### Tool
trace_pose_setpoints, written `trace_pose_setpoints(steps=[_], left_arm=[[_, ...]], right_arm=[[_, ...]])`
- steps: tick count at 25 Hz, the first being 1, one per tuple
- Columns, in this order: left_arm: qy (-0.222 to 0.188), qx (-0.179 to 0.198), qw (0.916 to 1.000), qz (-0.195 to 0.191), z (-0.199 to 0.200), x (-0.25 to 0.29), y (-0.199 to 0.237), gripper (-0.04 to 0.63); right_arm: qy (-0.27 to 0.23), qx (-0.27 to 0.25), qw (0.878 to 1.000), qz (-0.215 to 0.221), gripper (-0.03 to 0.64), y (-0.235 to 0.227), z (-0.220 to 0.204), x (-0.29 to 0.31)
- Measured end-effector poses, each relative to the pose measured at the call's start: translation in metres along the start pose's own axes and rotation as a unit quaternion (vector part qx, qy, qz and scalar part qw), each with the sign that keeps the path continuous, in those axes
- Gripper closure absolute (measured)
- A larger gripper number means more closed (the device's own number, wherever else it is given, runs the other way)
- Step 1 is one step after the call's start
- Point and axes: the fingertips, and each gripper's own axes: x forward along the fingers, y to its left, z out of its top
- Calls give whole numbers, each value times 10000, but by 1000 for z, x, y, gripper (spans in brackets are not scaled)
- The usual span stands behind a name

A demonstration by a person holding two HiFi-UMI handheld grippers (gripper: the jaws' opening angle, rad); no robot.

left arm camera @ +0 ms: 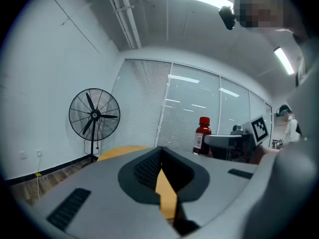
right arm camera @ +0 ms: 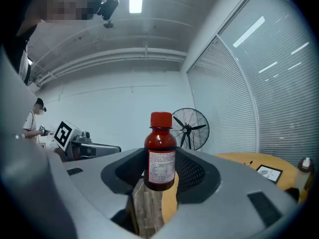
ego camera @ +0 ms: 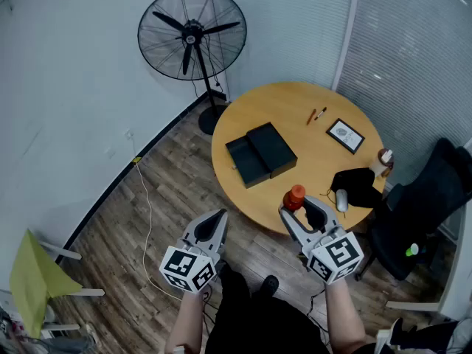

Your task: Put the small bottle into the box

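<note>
Right gripper view puts the small bottle [right arm camera: 160, 153] dead centre for me: brown body, red cap, white label, standing upright between the jaws. The jaws are spread wide and clamp it on both sides, and its base hangs clear above the wood-pattern floor [right arm camera: 147, 213]. On the head view the right gripper [ego camera: 301, 209] holds it at about the near rim of the round wooden bench [ego camera: 310, 116], with the red cap poking up ahead of the marker cube.

My left gripper [ego camera: 216, 223] sits off the bench over the floor, just beside the right one. Its own view shows the jaws brought together at the tips with only a thin slit behind them and nothing in it. That view also catches the bottle off to the right, level with the jaws.

The black box [ego camera: 247, 162] lies open further in on the bench, well apart from the bottle, with its black lid [ego camera: 273, 147] touching its right side. Beyond are two pens [ego camera: 317, 114] and a small framed card [ego camera: 345, 136]. A computer mouse [ego camera: 341, 200] and a black cloth [ego camera: 359, 184] lie near the right edge.

A standing fan [ego camera: 192, 32] is by the white wall, a black office chair [ego camera: 428, 205] on the right, and blinds [ego camera: 413, 57] behind. A white cable [ego camera: 150, 220] trails across the floor.
</note>
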Motion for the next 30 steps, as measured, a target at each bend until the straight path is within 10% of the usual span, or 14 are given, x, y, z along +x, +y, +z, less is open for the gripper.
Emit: trace_pose_setpoints(steps=[30], left_arm=[[234, 50, 9996, -149, -9, 21, 8, 601]], right_arm=[[3, 411, 9992, 23, 411, -11, -11, 12]])
